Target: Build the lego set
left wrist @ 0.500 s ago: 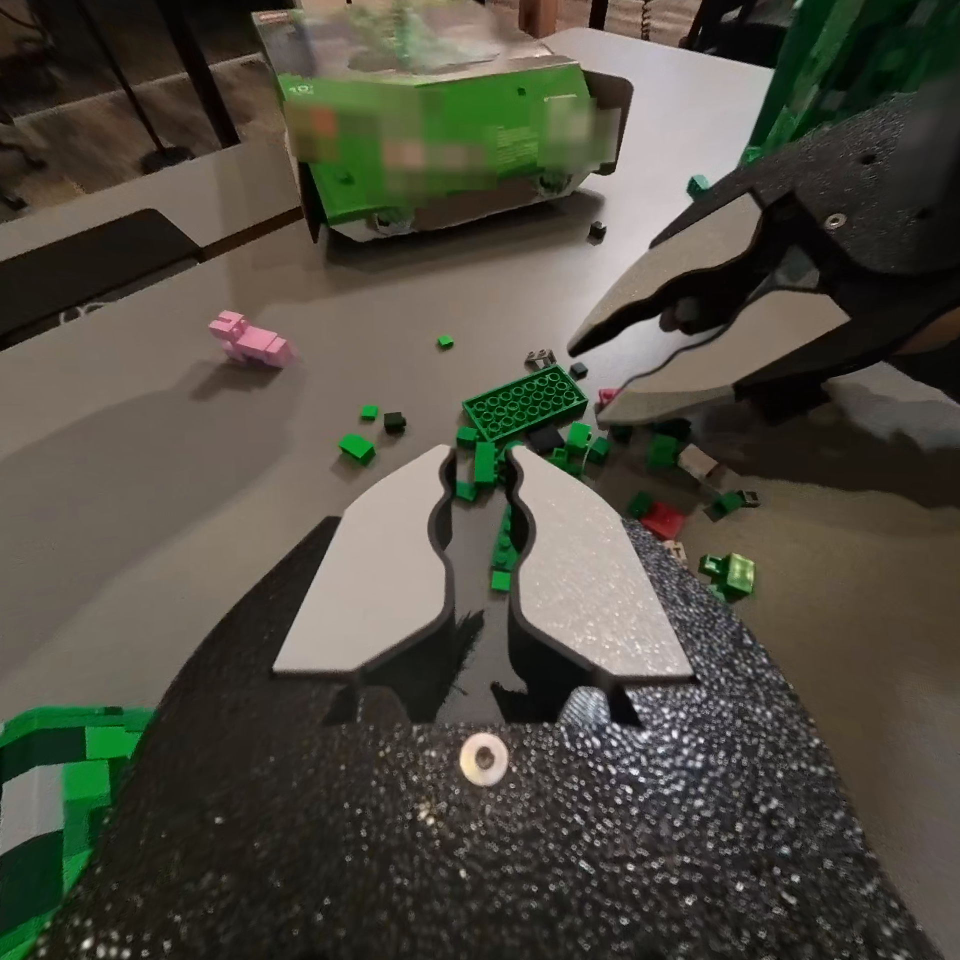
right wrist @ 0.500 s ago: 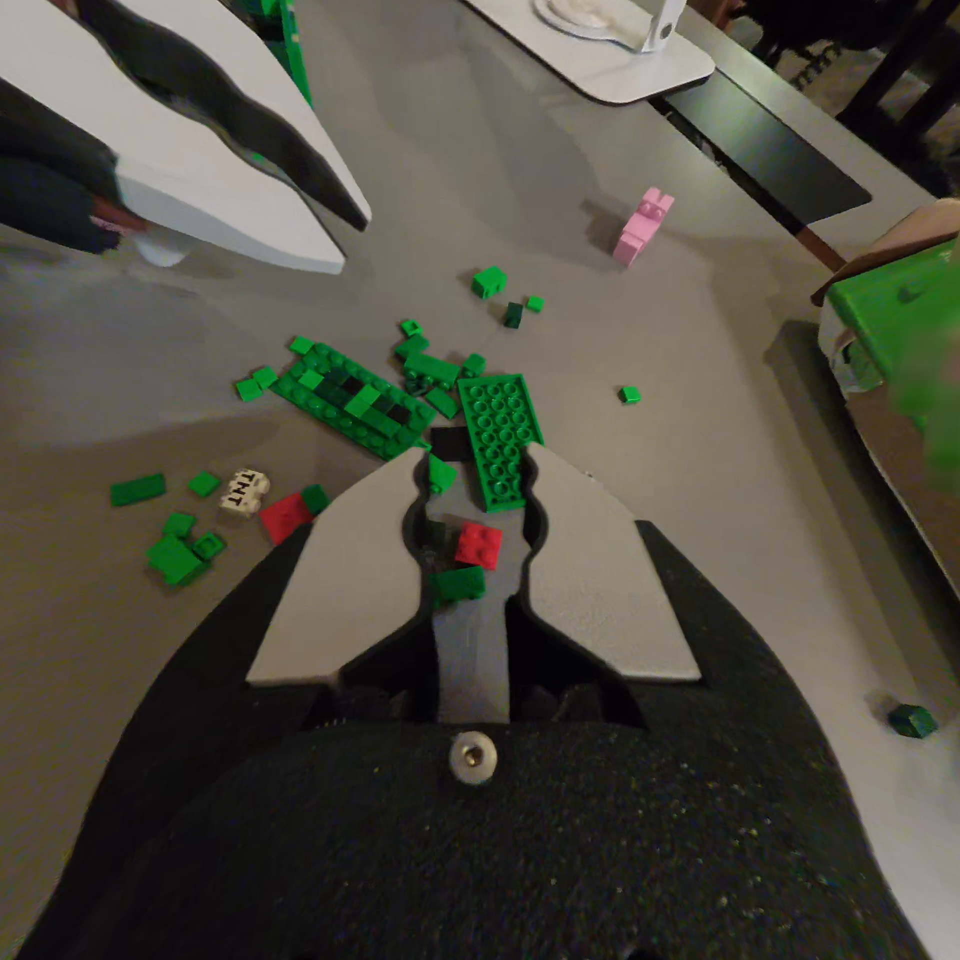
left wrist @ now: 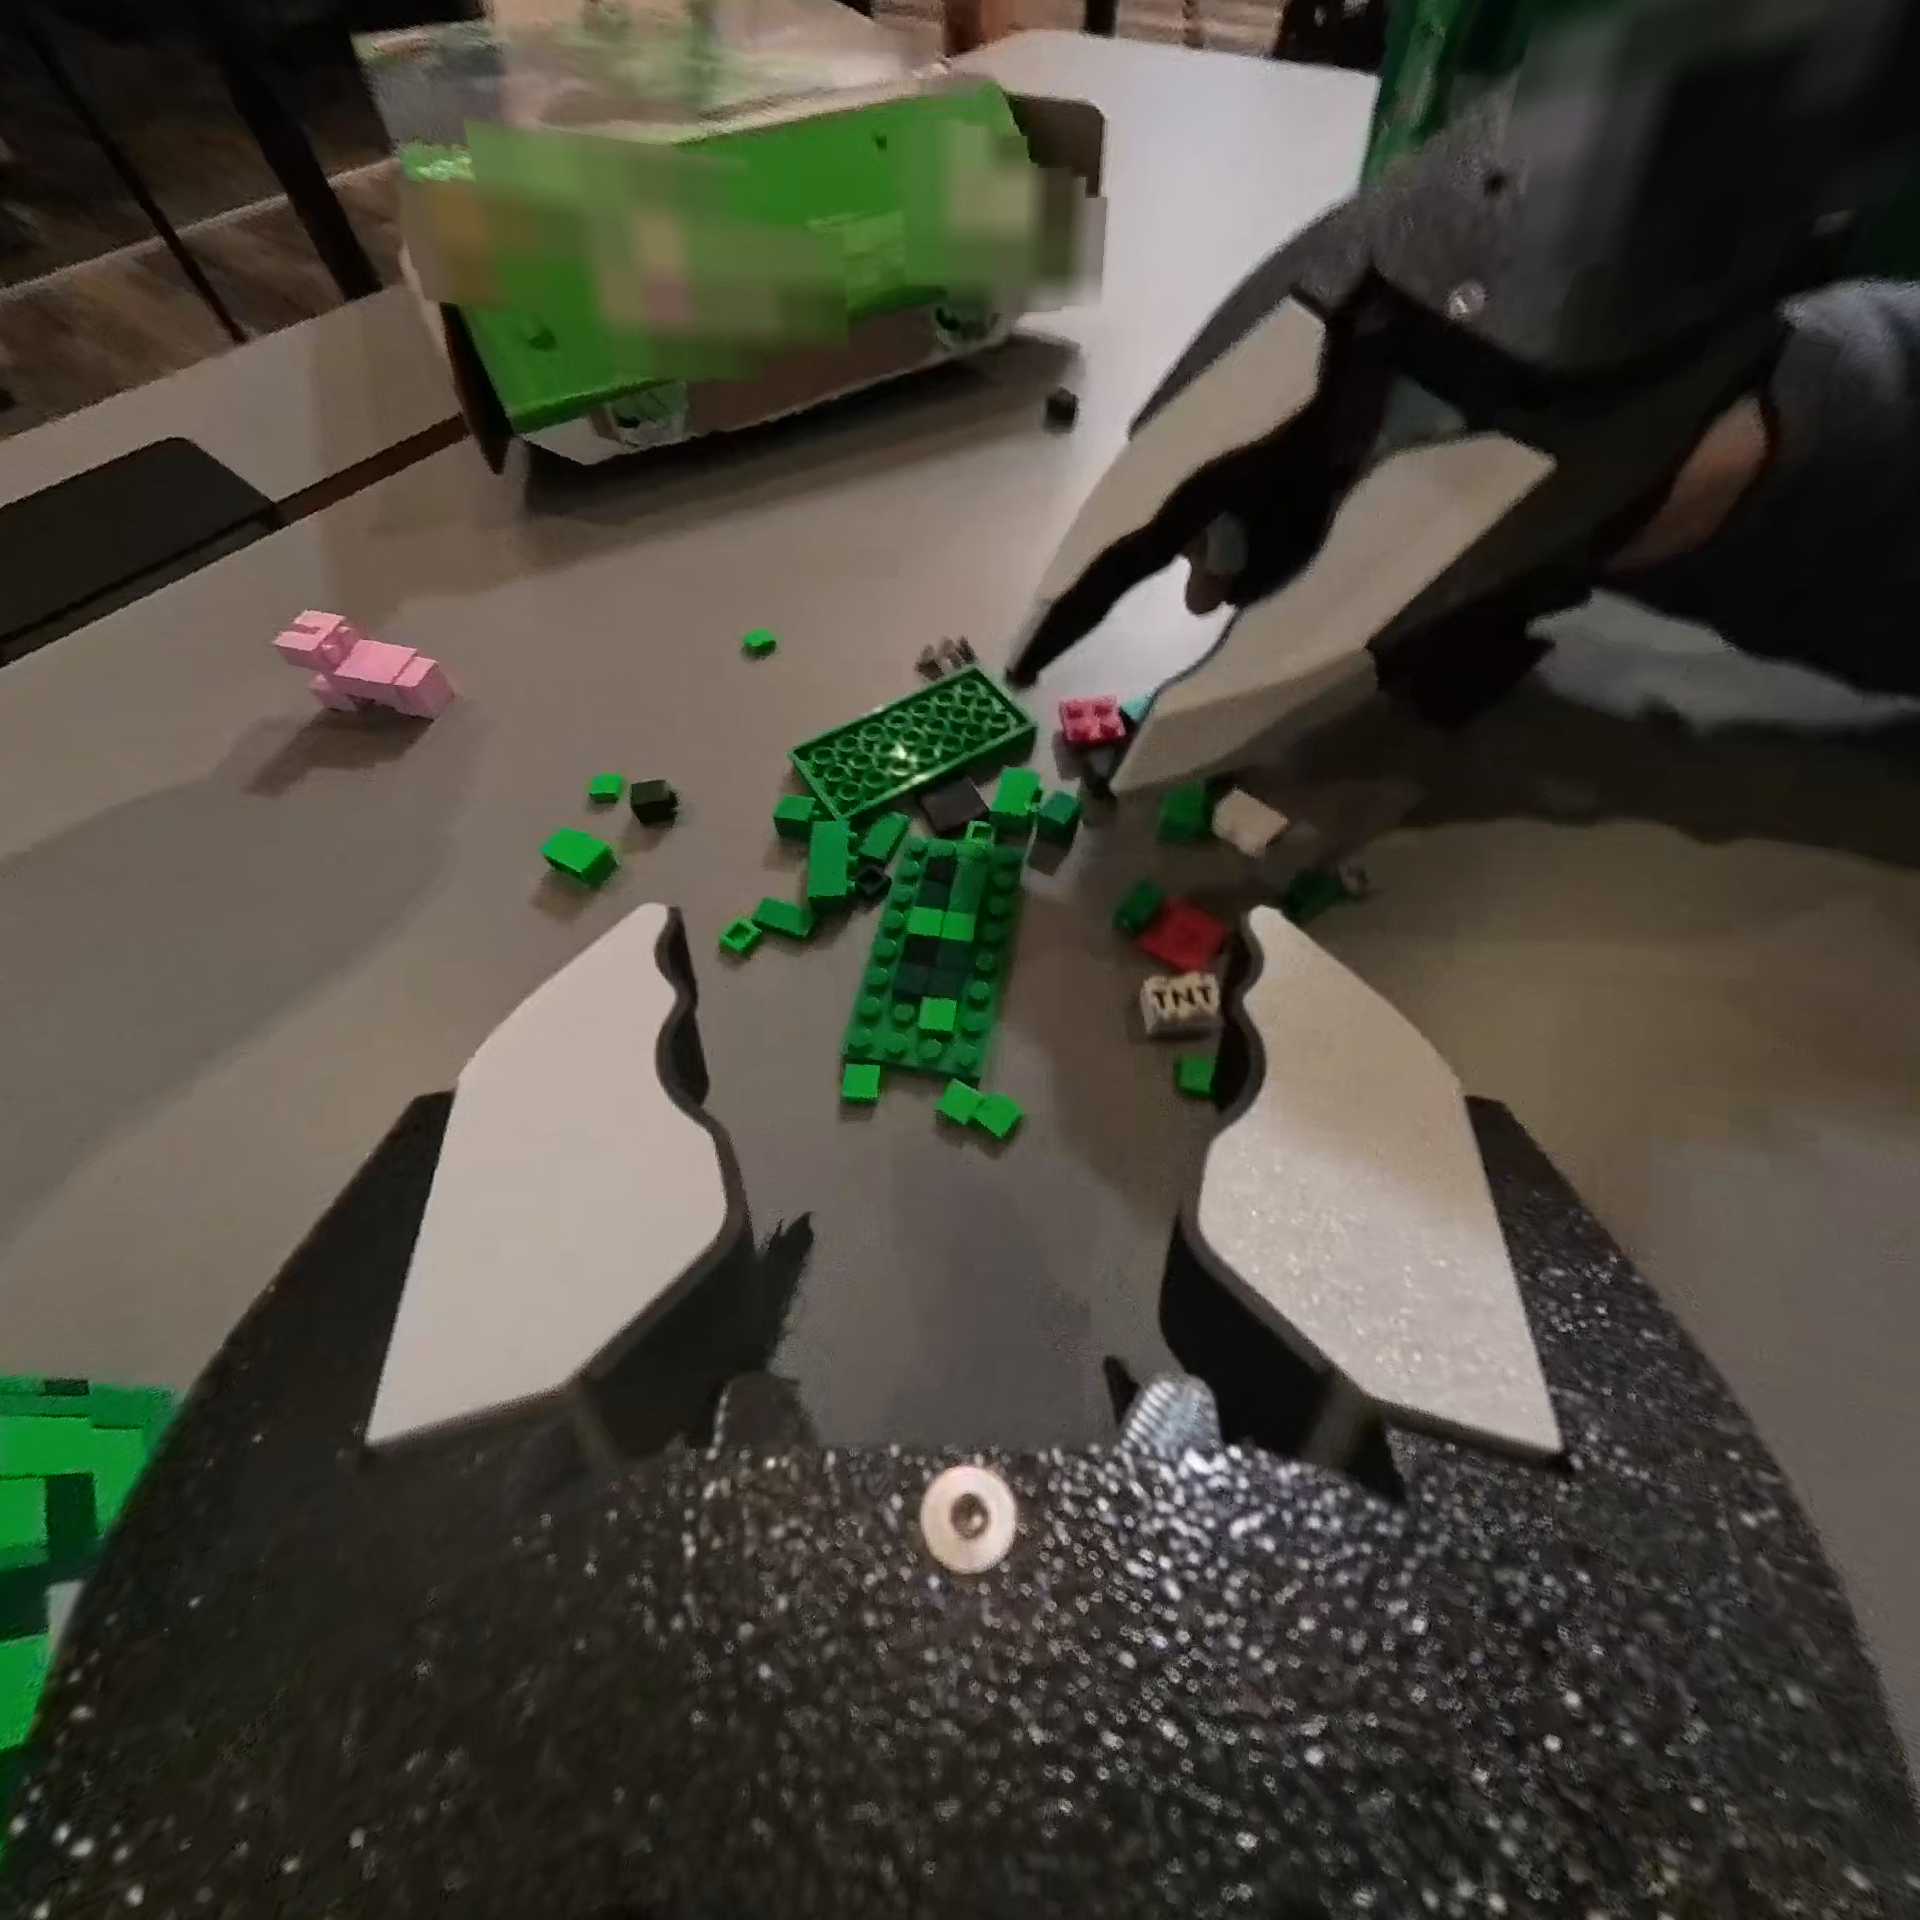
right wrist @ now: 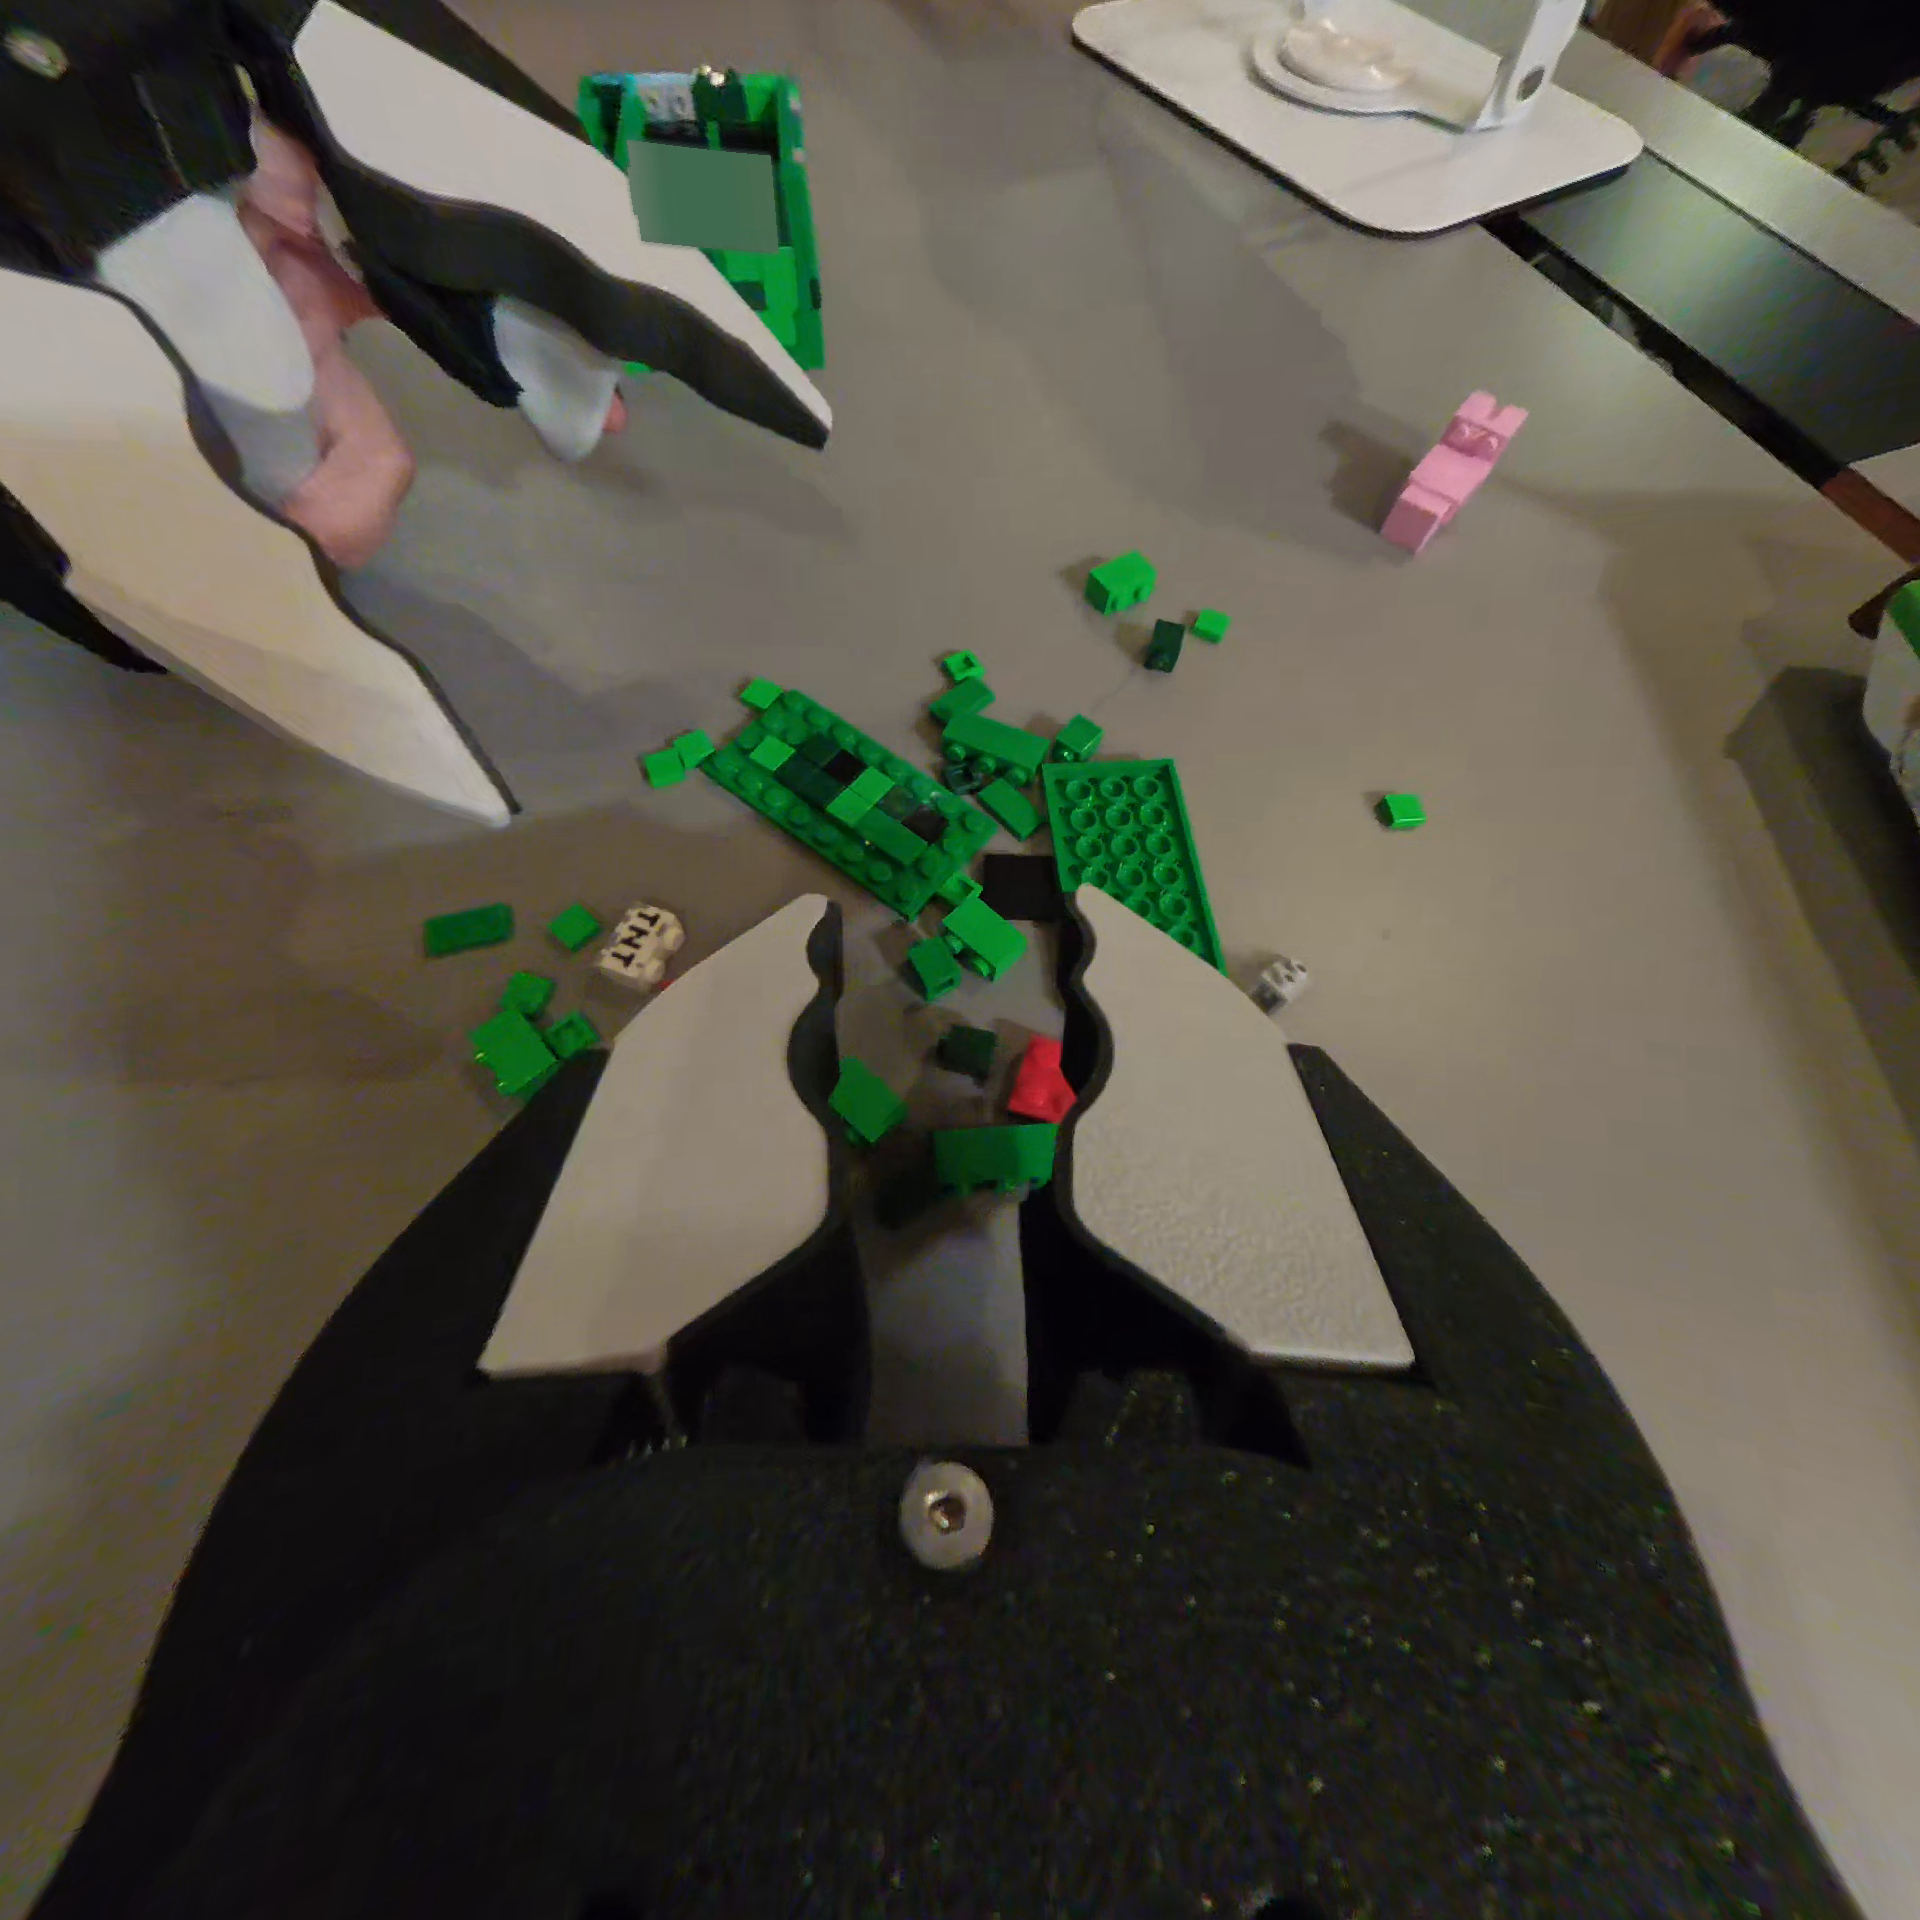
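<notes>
A long green plate partly covered with dark and light green tiles (left wrist: 935, 966) lies flat in the brick pile; it also shows in the right wrist view (right wrist: 842, 795). A bare green studded plate (left wrist: 914, 743) (right wrist: 1127, 842) lies beside it. My left gripper (left wrist: 956, 920) is wide open and empty, with its tips either side of the tiled plate's near end. My right gripper (right wrist: 951, 899) is open and empty, low over small green bricks and a red brick (right wrist: 1039, 1081). In the left wrist view it (left wrist: 1075, 727) reaches in from the right.
A pink pig figure (left wrist: 358, 670) (right wrist: 1455, 473) stands apart on the grey table (left wrist: 312, 935). A green set box (left wrist: 727, 239) stands at the back. A white printed brick (right wrist: 639, 943) and a green booklet (right wrist: 727, 208) lie near the left gripper (right wrist: 660, 623). A white stand base (right wrist: 1351, 125) sits far off. My right tips are roughly 4 centimeters from the red brick (right wrist: 1039, 1081). It is also in sight in the left wrist view (left wrist: 1095, 727).
My left jaws have gone from nearly shut to wide open, uncovering the tiled plate. My right gripper has dropped closer to the pile and its jaws have spread a little.
</notes>
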`<state>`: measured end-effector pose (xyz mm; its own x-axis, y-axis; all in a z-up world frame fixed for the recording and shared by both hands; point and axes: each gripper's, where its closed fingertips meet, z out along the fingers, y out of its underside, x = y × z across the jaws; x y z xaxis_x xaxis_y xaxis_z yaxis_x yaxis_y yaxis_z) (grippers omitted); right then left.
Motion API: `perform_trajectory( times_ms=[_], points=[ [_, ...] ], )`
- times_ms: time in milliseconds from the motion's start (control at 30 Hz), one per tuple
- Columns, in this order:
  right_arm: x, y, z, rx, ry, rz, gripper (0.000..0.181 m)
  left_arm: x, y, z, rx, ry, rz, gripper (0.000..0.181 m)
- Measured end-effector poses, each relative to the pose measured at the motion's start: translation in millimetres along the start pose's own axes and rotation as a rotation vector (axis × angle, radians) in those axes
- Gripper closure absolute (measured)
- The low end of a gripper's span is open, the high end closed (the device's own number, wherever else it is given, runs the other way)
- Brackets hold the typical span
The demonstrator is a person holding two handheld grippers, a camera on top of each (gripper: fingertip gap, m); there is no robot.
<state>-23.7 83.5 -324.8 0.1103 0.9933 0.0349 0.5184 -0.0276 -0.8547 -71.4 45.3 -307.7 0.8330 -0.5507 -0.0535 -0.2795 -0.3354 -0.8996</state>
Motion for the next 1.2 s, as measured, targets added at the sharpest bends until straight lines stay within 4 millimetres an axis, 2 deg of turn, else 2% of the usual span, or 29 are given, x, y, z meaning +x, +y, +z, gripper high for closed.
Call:
perform_trajectory(
  times_ms=[67, 233, 333, 533, 667, 867, 1000, 1067, 1200],
  points=[
    [-2.0, 0.7, -2.0, 0.003, -0.018, -0.017, 0.146, 6.4, 2.0, 0.1, 0.001, 0.055, 0.010, 0.091],
    [-16.9, 0.9, -4.7, -0.014, -0.090, -0.102, 0.179, 11.1, -7.0, -3.6, 0.081, 0.156, -0.067, 0.105],
    [-26.5, 4.4, -1.4, -0.028, -0.130, -0.141, 0.180, 8.8, -5.6, -3.7, 0.093, 0.180, -0.110, 0.107],
    [-20.4, 10.8, 6.8, -0.040, -0.091, -0.151, 0.146, 12.8, -2.4, -2.8, 0.077, 0.233, -0.129, 0.114],
    [-19.6, 7.1, 3.5, -0.006, -0.099, -0.138, 0.141, 13.2, 1.4, -2.7, 0.051, 0.241, -0.111, 0.114],
    [-20.4, 6.3, 3.0, 0.000, -0.120, -0.129, 0.132, 6.2, 18.4, 1.5, -0.069, 0.246, -0.099, 0.110],
    [-16.4, 8.1, 5.1, -0.021, -0.114, -0.093, 0.110, 11.4, 29.2, 8.2, -0.202, 0.310, -0.069, 0.116],
    [-14.8, 8.6, 5.8, -0.026, -0.112, -0.079, 0.101, 14.7, 29.4, 10.0, -0.245, 0.327, -0.031, 0.120],
    [-13.2, 6.5, 4.5, -0.008, -0.104, -0.082, 0.102, 3.3, 23.4, 13.3, -0.261, 0.256, 0.042, 0.122]
  ],
)
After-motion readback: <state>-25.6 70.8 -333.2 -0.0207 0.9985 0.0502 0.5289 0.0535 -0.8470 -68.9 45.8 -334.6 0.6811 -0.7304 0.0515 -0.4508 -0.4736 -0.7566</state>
